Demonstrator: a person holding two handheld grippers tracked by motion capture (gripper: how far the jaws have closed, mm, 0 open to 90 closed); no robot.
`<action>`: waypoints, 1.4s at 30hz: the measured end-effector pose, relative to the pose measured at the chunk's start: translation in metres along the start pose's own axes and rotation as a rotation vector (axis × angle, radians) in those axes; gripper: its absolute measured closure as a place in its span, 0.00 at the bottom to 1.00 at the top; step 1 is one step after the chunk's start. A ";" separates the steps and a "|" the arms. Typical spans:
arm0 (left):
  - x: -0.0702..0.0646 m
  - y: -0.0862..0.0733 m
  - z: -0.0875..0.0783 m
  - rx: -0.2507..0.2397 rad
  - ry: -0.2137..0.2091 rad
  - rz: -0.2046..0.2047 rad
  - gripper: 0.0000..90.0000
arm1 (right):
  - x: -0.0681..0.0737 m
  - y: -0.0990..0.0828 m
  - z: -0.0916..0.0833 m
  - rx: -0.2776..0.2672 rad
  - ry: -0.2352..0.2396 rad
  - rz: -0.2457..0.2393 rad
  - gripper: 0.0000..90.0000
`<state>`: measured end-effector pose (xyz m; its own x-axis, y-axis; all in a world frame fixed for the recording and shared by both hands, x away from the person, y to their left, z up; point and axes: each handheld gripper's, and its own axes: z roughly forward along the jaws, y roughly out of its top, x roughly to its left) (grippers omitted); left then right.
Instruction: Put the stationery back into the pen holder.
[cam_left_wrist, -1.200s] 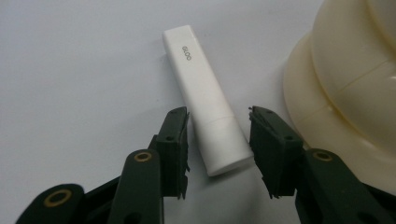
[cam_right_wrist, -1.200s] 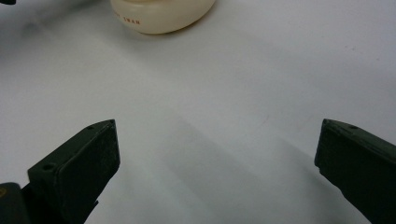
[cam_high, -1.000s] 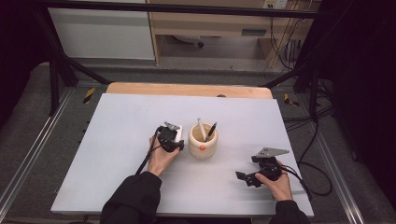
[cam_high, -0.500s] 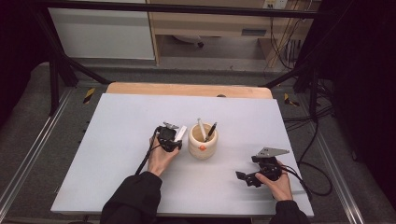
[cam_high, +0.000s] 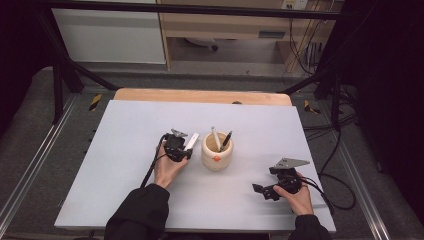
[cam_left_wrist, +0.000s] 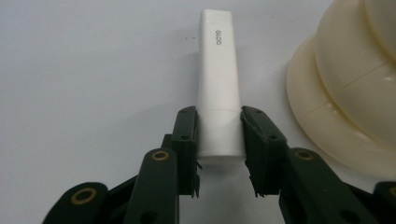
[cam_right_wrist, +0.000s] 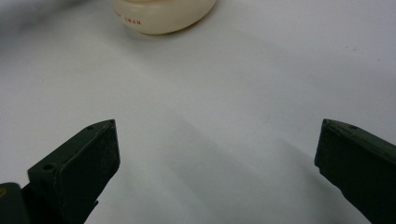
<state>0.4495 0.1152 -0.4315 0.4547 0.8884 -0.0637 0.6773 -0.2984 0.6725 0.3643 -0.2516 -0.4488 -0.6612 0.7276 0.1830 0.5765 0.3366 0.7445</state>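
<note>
1. White flat stick (cam_left_wrist: 218, 88) sat clamped between the left gripper's (cam_left_wrist: 219, 135) two black pads, held near its lower end; the rest of it stuck out past the jaws over the white table (cam_high: 125, 150); small dark print was legible near its far end.
2. In the high view the white flat stick (cam_high: 192, 141) lay at a tilt just left of the cream holder (cam_high: 217, 154); whether its tip touched the holder could not be told.
3. Left gripper (cam_high: 180, 148) jaws had just been closing, with the stick between them; pads pressed on both of its sides.
4. Cream holder (cam_left_wrist: 355, 88) stood upright near the table's middle, close on the stick's right in the left gripper view; it held a white pen (cam_high: 215, 137) and a dark pen (cam_high: 225, 140), both leaning against its rim.
5. Right gripper (cam_high: 267, 191) rested low over the table toward the near right corner, well apart from the holder; its jaws stood wide apart with nothing between them; bare table under them in the right gripper view (cam_right_wrist: 217, 163).
6. Cream holder base (cam_right_wrist: 163, 14) showed at the top of that view, ahead of the jaws.
</note>
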 end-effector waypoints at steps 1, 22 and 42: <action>0.002 -0.001 -0.002 0.003 -0.005 0.002 0.74 | 0.000 0.000 0.000 -0.001 0.000 0.001 0.01; 0.037 -0.034 -0.053 0.011 -0.129 0.054 0.74 | 0.003 -0.001 0.001 0.004 0.012 -0.003 0.01; 0.035 -0.058 -0.076 0.079 -0.249 0.205 0.74 | 0.039 0.017 0.009 0.050 0.018 -0.141 0.01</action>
<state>0.3820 0.1898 -0.4165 0.7066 0.6977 -0.1180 0.5957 -0.4966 0.6312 0.3529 -0.2121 -0.4352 -0.7454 0.6605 0.0905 0.5004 0.4646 0.7306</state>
